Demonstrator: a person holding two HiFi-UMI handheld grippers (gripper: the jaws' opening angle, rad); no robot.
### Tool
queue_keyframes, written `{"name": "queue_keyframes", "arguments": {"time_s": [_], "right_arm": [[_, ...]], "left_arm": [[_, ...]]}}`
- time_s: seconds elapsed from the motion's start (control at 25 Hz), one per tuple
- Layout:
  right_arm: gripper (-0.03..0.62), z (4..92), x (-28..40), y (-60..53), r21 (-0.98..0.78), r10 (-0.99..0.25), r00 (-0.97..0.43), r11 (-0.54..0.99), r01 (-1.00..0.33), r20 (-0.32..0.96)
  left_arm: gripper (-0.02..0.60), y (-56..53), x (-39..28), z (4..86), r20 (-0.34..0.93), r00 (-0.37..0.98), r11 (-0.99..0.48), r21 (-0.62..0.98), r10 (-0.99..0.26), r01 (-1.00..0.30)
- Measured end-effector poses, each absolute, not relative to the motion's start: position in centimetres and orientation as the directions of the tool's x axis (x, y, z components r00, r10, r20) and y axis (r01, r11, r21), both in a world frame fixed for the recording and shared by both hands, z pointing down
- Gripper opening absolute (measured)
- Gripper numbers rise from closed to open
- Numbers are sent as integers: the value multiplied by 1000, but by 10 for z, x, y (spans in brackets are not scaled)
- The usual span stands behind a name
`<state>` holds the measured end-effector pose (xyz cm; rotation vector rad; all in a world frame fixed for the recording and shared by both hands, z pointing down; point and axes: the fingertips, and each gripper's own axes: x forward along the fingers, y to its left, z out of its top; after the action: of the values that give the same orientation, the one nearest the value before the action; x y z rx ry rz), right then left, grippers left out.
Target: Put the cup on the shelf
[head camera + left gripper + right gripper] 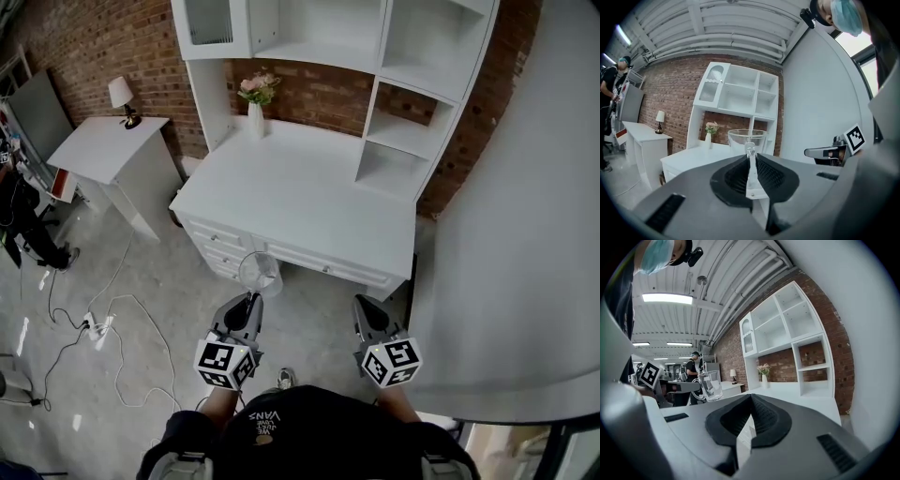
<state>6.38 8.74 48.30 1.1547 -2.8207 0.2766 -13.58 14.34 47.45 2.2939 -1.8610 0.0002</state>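
Your left gripper [250, 300] has its jaws clamped on the handle of the clear glass cup [260, 273]. In the left gripper view the handle [750, 154] is pinched thin between the two dark pads, and the bowl of the cup [746, 137] stands upright just past the fingertips. The cup is in the air, over the floor just in front of the white desk [309, 202], near the drawer fronts and not touching the top.

Your right gripper [366, 307] is level with it and off to the side, well apart from the cup. In its own view the jaws are drawn together with nothing between them, and the cup [710, 385] shows off to the left, carried by the other gripper.

Ahead of you the shelf unit [412, 94] stands on the back of the desk against the brick wall [94, 37], its open compartments stacked on the right. A white vase of flowers [256, 105] stands at the back of the desk, left of those compartments. To the left there's a small side table [103, 150] with a lamp [122, 98] on it, and cables [112, 319] trail across the floor.
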Motion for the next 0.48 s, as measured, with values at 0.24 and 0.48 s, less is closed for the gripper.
{"name": "queue_keyframes", "arguments": {"time_s": [0.24, 0.48], "right_arm": [[-6, 483, 29, 73, -141, -703, -698, 683, -716, 136], [-6, 491, 17, 56, -149, -704, -694, 678, -720, 150]], "left_arm": [[31, 120, -166, 470, 113, 261, -248, 118, -959, -961], [31, 94, -178, 473, 118, 280, -266, 116, -953, -957]]}}
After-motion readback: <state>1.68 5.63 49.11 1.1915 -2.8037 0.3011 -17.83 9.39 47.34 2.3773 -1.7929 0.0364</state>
